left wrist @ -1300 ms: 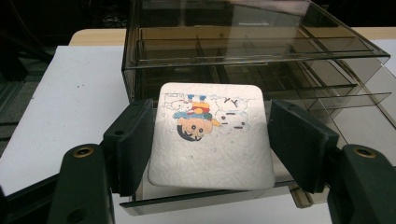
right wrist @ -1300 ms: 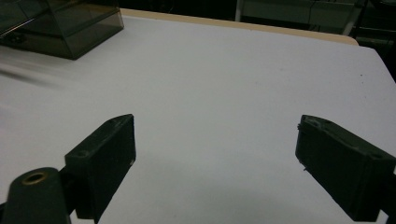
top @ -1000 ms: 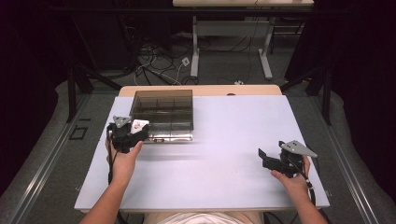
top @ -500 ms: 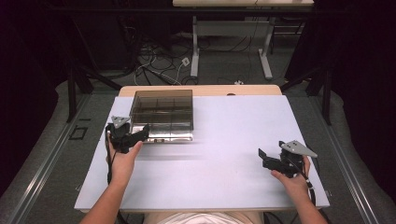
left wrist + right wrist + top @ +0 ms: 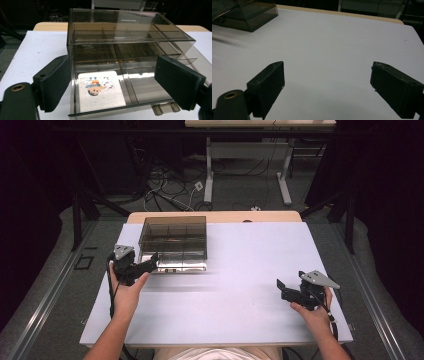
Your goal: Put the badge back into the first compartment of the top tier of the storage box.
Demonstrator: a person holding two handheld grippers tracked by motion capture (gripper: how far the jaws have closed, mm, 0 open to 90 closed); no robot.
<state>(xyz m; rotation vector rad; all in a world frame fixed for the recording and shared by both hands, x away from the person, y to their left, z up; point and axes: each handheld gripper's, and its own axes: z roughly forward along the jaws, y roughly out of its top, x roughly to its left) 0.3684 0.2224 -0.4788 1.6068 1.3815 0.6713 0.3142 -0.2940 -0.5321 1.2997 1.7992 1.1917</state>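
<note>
- White tabletop (image 5: 240,290) carries the work; the smoky clear plastic drawer box (image 5: 174,237) is seen in the high view toward 10 o'clock from the table's middle, near the far left part of the surface.
- From that box the bottom drawer (image 5: 105,97) is drawn out toward the person, its long front edge running across the left gripper view, and a small pull tab (image 5: 165,109) juts from that edge at 5 o'clock.
- A white card with a cartoon print (image 5: 100,93) is seen lying flat in the drawer's left compartment, dead ahead at 12 o'clock of the left gripper (image 5: 112,85).
- That left gripper (image 5: 142,266) is the nearer one, just beside the drawer's front left corner; its jaws have just been opening and now stand wide, one on each side of the drawer, with no pad seen pressing on it.
- The right gripper (image 5: 287,290) is held well apart, at 4 o'clock on the table; its jaws (image 5: 327,87) are spread wide over bare tabletop, nothing between them.
- Any coming pick is judged to fall to the left gripper, straight forward and down.
</note>
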